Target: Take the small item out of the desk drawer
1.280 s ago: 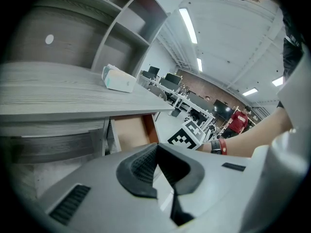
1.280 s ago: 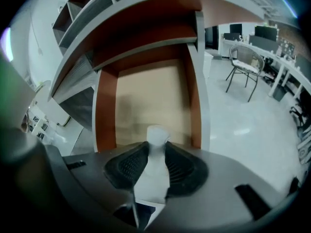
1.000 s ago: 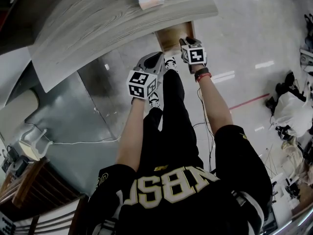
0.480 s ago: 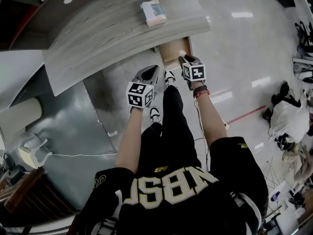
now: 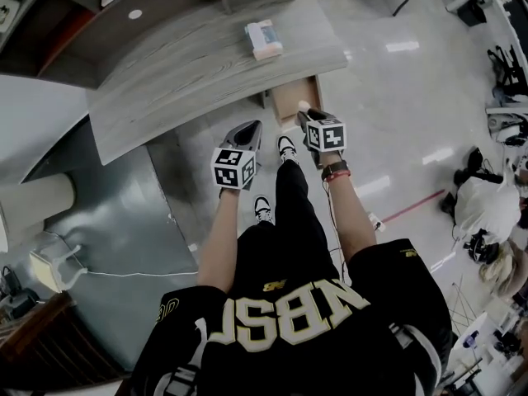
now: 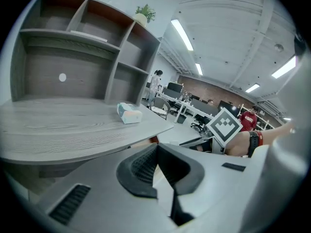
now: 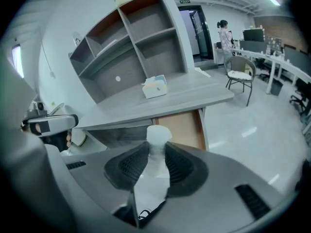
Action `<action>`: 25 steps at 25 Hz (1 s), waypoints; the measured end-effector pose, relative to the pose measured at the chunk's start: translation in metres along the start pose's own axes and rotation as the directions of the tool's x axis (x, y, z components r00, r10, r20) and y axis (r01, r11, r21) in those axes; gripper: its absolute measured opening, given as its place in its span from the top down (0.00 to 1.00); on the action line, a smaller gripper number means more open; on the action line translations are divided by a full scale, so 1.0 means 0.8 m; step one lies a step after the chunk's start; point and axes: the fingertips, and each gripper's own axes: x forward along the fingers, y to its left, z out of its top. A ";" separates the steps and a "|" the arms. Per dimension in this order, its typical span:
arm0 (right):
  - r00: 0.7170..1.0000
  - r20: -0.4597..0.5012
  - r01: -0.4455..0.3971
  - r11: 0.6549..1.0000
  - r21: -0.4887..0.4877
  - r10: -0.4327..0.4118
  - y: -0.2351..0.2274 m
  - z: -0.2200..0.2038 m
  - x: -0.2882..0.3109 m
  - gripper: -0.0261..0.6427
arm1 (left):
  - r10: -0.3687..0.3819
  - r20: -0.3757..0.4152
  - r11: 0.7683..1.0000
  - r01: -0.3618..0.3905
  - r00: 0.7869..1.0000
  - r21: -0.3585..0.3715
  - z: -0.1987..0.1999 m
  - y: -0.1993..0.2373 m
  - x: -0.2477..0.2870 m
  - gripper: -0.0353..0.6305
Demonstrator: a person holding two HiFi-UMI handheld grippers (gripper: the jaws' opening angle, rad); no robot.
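In the right gripper view a small white item point(image 7: 158, 136) stands upright between the dark pads of my right gripper point(image 7: 156, 155), which is shut on it. Behind it, under the grey desk top point(image 7: 146, 108), the drawer point(image 7: 181, 128) stands open and shows its bare wooden bottom. From the head view the right gripper point(image 5: 305, 114) hangs just in front of the drawer point(image 5: 290, 97), with the white item point(image 5: 304, 105) at its tip. My left gripper point(image 5: 250, 130) is beside it to the left, over the floor. Seen from its own camera, the left gripper point(image 6: 156, 148) has its pads meeting at the tips, with nothing between them.
A tissue box point(image 5: 264, 39) lies on the desk point(image 5: 190, 73), and a shelf unit point(image 7: 131, 42) stands at the back. The person's legs and shoes point(image 5: 285, 148) are below the grippers. A chair point(image 7: 239, 76) and other desks stand to the right, with bags point(image 5: 487, 196) on the floor.
Both grippers have risen away from the drawer, the right one carrying the white item. The head view now takes in more of the desk and the shelves.
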 end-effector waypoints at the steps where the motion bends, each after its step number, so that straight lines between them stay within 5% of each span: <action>1: 1.000 0.008 0.002 1.000 0.000 -0.002 0.004 0.003 -0.007 0.79 | 0.002 0.007 1.000 -0.002 1.000 0.001 0.004 -0.002 -0.004 0.93; 25: 0.958 0.274 -0.067 0.995 -0.072 0.085 0.137 0.077 -0.170 0.79 | 0.063 0.230 0.993 -0.084 0.971 0.084 0.096 -0.029 -0.135 0.93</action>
